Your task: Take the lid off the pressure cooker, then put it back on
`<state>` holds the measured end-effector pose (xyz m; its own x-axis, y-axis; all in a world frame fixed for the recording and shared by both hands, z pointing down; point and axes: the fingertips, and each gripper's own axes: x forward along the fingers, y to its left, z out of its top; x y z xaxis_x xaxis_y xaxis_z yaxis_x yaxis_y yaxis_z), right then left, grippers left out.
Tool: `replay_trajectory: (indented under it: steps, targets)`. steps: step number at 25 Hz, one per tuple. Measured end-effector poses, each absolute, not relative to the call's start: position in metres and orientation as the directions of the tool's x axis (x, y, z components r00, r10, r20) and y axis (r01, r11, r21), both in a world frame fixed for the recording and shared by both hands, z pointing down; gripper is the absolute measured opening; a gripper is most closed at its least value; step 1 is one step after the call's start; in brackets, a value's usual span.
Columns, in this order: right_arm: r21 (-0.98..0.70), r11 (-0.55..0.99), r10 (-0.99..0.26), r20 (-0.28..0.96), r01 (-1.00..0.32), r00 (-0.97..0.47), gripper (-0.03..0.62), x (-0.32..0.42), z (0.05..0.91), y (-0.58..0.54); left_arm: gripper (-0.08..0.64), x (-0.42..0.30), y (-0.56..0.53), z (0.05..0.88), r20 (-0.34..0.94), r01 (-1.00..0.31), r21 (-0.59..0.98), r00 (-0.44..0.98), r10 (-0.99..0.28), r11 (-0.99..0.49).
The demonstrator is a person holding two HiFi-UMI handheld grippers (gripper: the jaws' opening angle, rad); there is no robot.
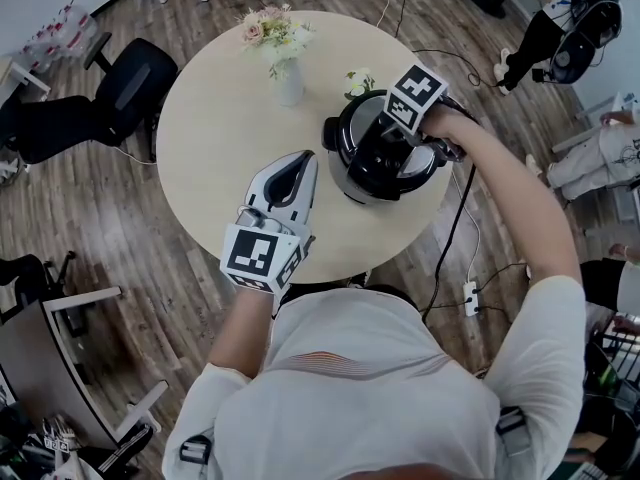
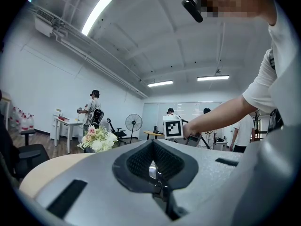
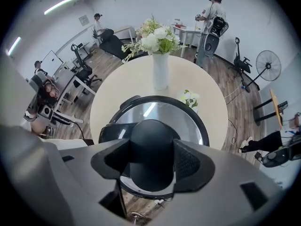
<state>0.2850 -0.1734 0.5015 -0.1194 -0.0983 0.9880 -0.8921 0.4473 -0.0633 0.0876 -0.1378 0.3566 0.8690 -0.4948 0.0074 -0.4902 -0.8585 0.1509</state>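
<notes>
The pressure cooker (image 1: 352, 181) stands on the right side of the round table (image 1: 215, 133). Its steel lid (image 3: 186, 119) with a black rim sits on top of the pot, and I cannot tell whether it is locked. My right gripper (image 1: 392, 154) points straight down over the lid. Its pads press on both sides of the black lid knob (image 3: 149, 147), so it is shut on the knob. My left gripper (image 1: 298, 164) lies level on the table, a short way left of the cooker. Its jaws are together with nothing in them, as the left gripper view (image 2: 153, 166) shows.
A white vase of flowers (image 1: 286, 76) stands behind the cooker on the left, with a small flower sprig (image 1: 358, 82) beside it. The cooker's cord (image 1: 455, 218) drops off the table's right edge to a power strip (image 1: 470, 296). An office chair (image 1: 135, 86) is at the left.
</notes>
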Motion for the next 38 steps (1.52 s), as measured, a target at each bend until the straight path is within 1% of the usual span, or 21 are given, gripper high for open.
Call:
replay_trajectory:
  steps: [11, 16, 22, 27, 31, 35, 38]
  targets:
    - [-0.049, 0.479, -0.125, 0.984, -0.877, -0.124, 0.279, 0.287, 0.485, -0.168, 0.006, 0.081, -0.143, 0.355, 0.010, -0.522, 0.147, 0.850, -0.527, -0.840]
    - [-0.041, 0.499, -0.165, 0.976, -0.866, -0.141, 0.278, 0.287, 0.457, -0.171, 0.006, 0.075, -0.148, 0.355, 0.008, -0.539, 0.149, 0.839, -0.544, -0.829]
    - [0.001, 0.574, -0.191, 0.973, -0.819, -0.132, 0.278, 0.274, 0.408, -0.167, 0.006, 0.061, -0.149, 0.352, -0.001, -0.570, 0.148, 0.817, -0.576, -0.808]
    - [0.017, 0.652, -0.226, 0.959, -0.758, -0.173, 0.278, 0.237, 0.360, -0.169, 0.006, 0.039, -0.146, 0.347, -0.008, -0.609, 0.143, 0.788, -0.616, -0.780]
    - [0.035, 0.727, -0.241, 0.948, -0.686, -0.206, 0.279, 0.196, 0.340, -0.175, 0.006, 0.018, -0.139, 0.340, -0.018, -0.653, 0.131, 0.751, -0.660, -0.746]
    - [0.038, 0.804, -0.223, 0.944, -0.593, -0.242, 0.278, 0.132, 0.343, -0.193, 0.006, -0.028, -0.141, 0.335, -0.027, -0.717, 0.119, 0.689, -0.724, -0.687]
    - [0.004, 0.861, -0.175, 0.941, -0.508, -0.290, 0.279, 0.075, 0.358, -0.203, 0.006, -0.067, -0.140, 0.332, -0.022, -0.777, 0.109, 0.622, -0.783, -0.620]
